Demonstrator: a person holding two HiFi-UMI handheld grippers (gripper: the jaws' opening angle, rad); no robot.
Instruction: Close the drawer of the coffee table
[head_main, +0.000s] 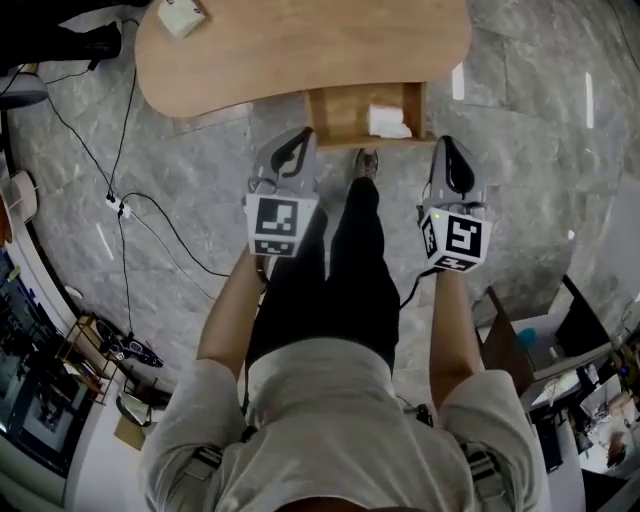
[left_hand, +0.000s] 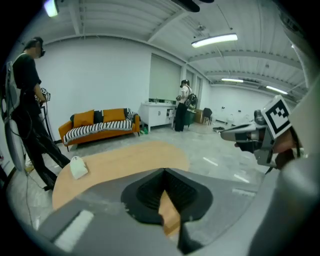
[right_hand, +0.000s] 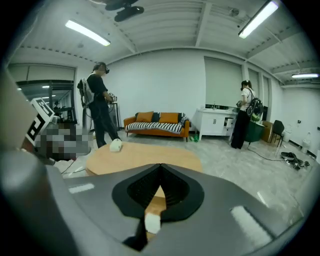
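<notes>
The coffee table (head_main: 300, 45) has a rounded wooden top, and its drawer (head_main: 345, 118) stands pulled out toward me. A white object (head_main: 390, 122) lies in the drawer's right part. My left gripper (head_main: 302, 133) is shut and empty, just left of the drawer's front corner. The right gripper (head_main: 444, 142) is shut too, just right of the drawer. In the left gripper view the shut jaws (left_hand: 164, 171) point over the table (left_hand: 115, 160). The right gripper view shows the closed jaws (right_hand: 160, 166) before the table (right_hand: 145, 156).
A small white box (head_main: 180, 15) sits on the tabletop's left end. Black cables (head_main: 125, 205) trail over the grey stone floor at the left. Boxes and clutter (head_main: 545, 340) stand at the right. An orange sofa (right_hand: 157, 122) and two standing people (right_hand: 100, 105) are beyond the table.
</notes>
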